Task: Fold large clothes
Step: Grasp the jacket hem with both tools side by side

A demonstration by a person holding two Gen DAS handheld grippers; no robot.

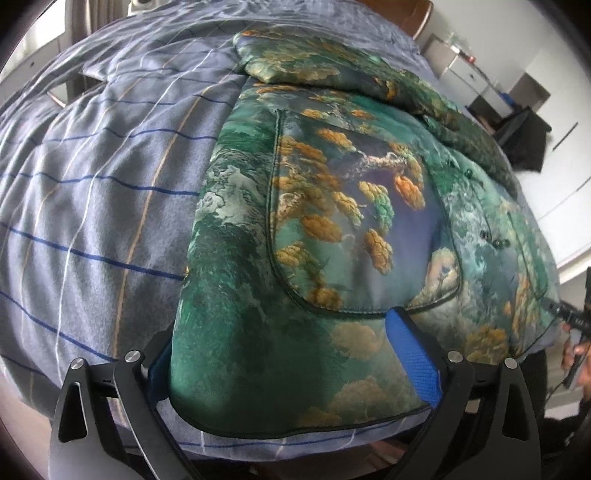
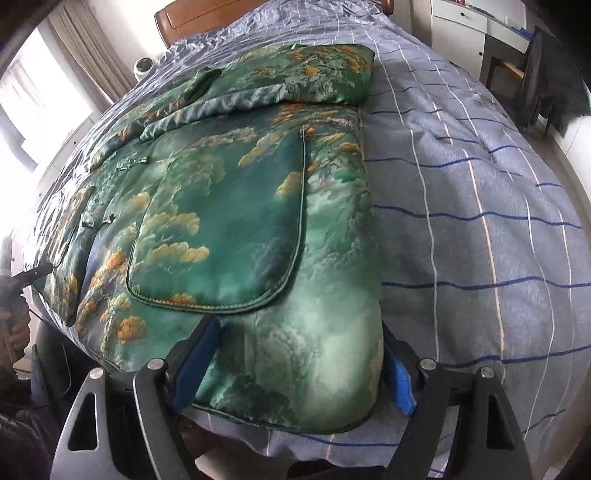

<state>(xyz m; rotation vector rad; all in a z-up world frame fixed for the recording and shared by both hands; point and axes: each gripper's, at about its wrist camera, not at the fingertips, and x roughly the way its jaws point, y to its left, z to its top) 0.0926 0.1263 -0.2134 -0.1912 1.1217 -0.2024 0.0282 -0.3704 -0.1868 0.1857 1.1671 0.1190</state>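
A large green padded jacket (image 1: 332, 192) with gold and orange tree print lies flat on the bed, sleeves folded across its upper part. It also shows in the right wrist view (image 2: 236, 221). My left gripper (image 1: 295, 354) is open, its jaws wide around the jacket's left hem corner, blue pads (image 1: 413, 354) at each side of the fabric. My right gripper (image 2: 299, 365) is open, its jaws wide around the right hem corner. Each gripper's tip shows small at the edge of the other's view.
The bed carries a grey-blue quilt (image 1: 92, 206) with blue and white stripes, also seen in the right wrist view (image 2: 480, 206). A wooden headboard (image 2: 207, 14) is at the far end. White drawers (image 2: 465, 22) and dark hanging clothes (image 2: 550, 81) stand to the right.
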